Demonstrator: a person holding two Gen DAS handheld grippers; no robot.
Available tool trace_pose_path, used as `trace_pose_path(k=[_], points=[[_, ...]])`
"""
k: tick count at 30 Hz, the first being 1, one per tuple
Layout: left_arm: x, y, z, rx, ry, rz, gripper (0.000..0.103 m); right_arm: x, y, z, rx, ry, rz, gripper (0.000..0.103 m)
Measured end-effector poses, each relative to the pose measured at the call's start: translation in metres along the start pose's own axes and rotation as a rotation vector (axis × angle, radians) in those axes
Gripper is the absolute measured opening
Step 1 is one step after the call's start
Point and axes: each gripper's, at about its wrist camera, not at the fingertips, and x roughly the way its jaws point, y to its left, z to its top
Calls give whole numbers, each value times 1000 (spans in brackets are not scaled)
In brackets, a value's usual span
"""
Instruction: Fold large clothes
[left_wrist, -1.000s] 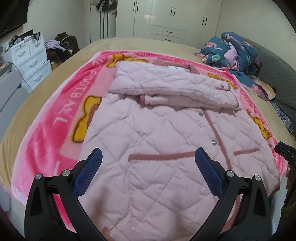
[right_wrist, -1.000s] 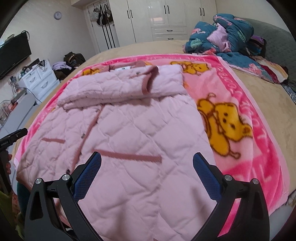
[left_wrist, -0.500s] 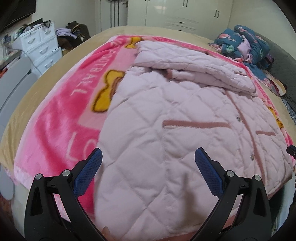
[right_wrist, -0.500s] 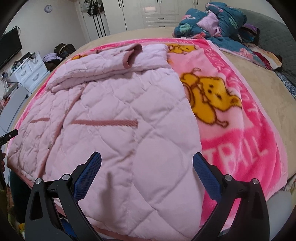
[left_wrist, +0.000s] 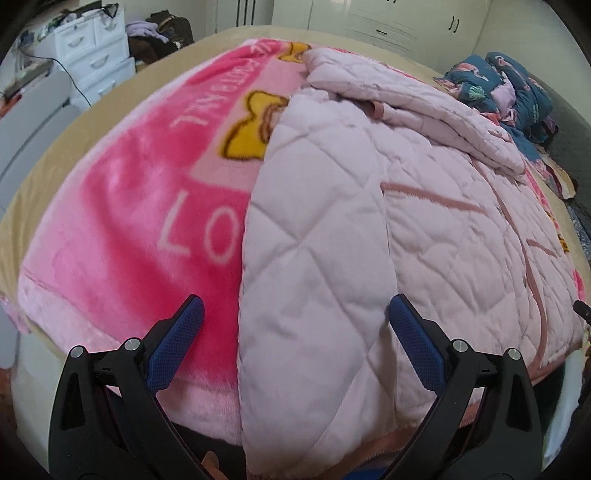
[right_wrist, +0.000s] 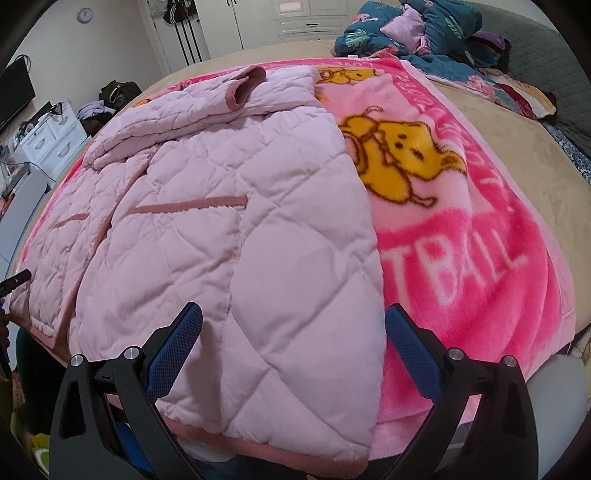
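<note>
Both wide-open, empty grippers, left gripper (left_wrist: 295, 332) and right gripper (right_wrist: 293, 332), had dropped closer to the hem corners of the pink quilted jacket (left_wrist: 388, 221) spread on the pink blanket (right_wrist: 461, 258), sleeves folded across farther back, apparently readying a bottom-up fold.

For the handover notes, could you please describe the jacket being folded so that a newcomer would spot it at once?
Start at the big bed and its bright pink blanket with yellow bears. The jacket lies flat on it, hem at the near edge. Unlike the dark floral heap behind, it is pale pink, diamond-quilted, with dusty-rose trim.
</note>
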Motion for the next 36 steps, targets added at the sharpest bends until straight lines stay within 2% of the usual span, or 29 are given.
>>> trace_pose_path(k=[4, 6, 11, 15, 20, 22, 23, 26, 33, 35, 36], points=[[1, -8, -7, 16, 11, -33, 92, -1, -5, -10, 10, 20, 6, 99], [2, -16, -11, 30, 23, -66, 85, -1, -8, -14, 13, 28, 9, 99], [-2, -34, -15, 68, 22, -76, 70, -4, -14, -24, 28, 54, 30, 99], [-4, -38, -16, 92, 18, -80, 70, -5, -17, -32, 34, 81, 72, 99], [0, -31, -17, 74, 32, -83, 71, -3, -17, -42, 33, 108, 135, 98], [1, -29, -18, 72, 39, -86, 73, -4, -16, -46, 35, 116, 174, 84], [2, -28, -20, 72, 41, -86, 75, -4, -16, -48, 39, 121, 200, 84], [2, -23, -24, 54, 56, -109, 77, -5, -17, -50, 40, 118, 223, 84], [4, -20, -30, 47, 57, -135, 80, 9, -32, -46, 145, 105, 337, 83], [6, -22, -31, 48, 55, -125, 80, 9, -32, -48, 144, 95, 335, 78], [6, -23, -31, 48, 53, -118, 80, 7, -30, -48, 136, 89, 340, 65]])
